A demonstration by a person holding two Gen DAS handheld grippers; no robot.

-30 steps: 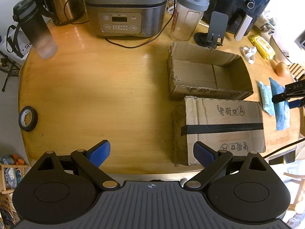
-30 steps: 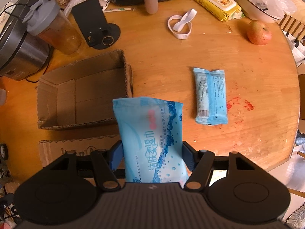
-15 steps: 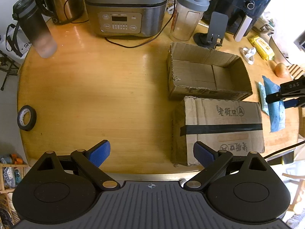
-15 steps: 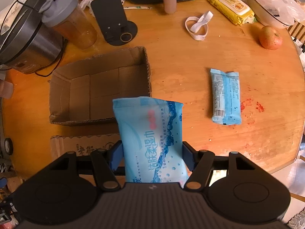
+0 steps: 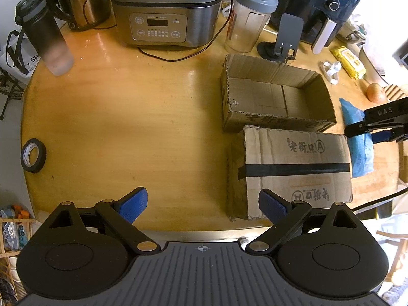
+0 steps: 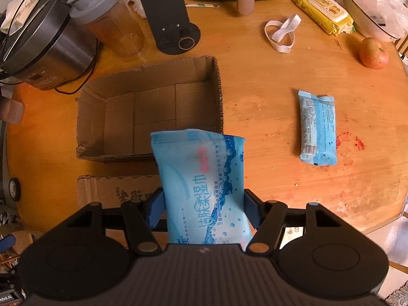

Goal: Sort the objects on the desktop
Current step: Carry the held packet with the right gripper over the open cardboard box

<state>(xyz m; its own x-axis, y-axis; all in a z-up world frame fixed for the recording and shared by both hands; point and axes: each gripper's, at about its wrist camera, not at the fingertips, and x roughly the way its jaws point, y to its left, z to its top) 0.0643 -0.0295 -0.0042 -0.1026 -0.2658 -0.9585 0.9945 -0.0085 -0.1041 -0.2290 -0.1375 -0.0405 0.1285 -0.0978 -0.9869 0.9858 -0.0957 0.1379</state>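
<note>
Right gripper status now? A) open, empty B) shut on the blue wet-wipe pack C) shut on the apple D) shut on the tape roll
B: in the right wrist view the right gripper has both pads pressed against the sides of the blue wet-wipe pack.

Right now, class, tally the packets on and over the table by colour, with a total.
Blue packets: 2 – the wet-wipe pack gripped in the right gripper, and the smaller packet lying on the table.
Yellow packets: 1 – the yellow wipes pack.
Total: 3
</note>
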